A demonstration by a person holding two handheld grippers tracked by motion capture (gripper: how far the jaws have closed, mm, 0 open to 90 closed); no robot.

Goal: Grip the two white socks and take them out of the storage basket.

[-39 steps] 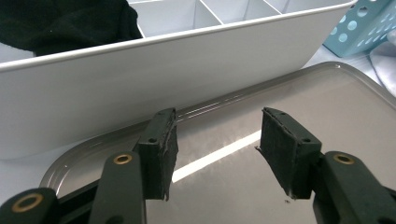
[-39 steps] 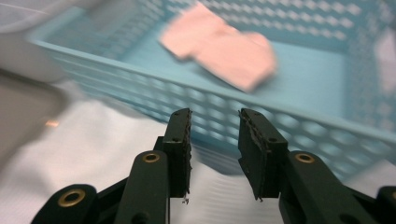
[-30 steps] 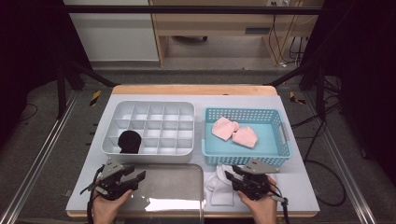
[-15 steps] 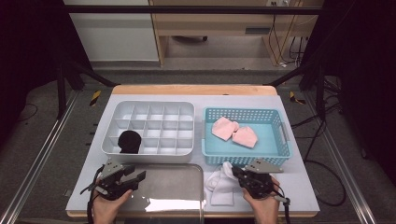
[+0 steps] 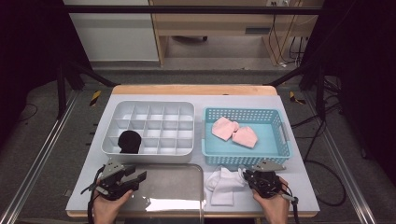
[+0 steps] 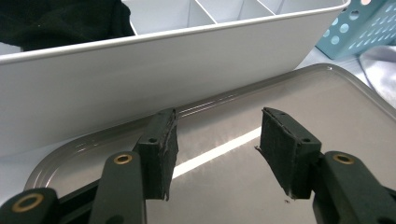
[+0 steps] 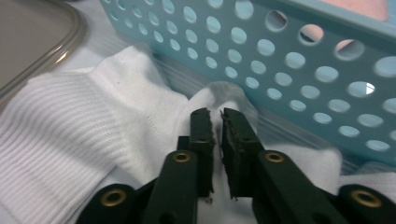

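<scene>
A white sock [image 5: 223, 186] [image 7: 70, 121] lies crumpled on the table, just in front of the blue basket [image 5: 243, 159] [image 7: 280, 56]. My right gripper [image 5: 248, 177] [image 7: 217, 123] is at its right end, with the jaws pressed together on a raised fold of the fabric. Over the left part of a shiny metal tray [image 5: 173, 189] [image 6: 327, 107], my left gripper [image 5: 137, 177] [image 6: 217, 149] is open and holds nothing. It points at the front wall of the white divided organizer [image 5: 147, 156] [image 6: 140, 79].
A black sock [image 5: 129, 140] [image 6: 60, 18] sits in the organizer's front-left compartment. Two pink socks [image 5: 224, 127] [image 5: 245, 136] lie in the basket. The tray's corner [image 7: 32, 32] is left of the white sock. The table's front edge is right under both hands.
My right gripper has shifted slightly right at the sock's end, and the sock looks more bunched toward it. The left gripper has stayed in place.
</scene>
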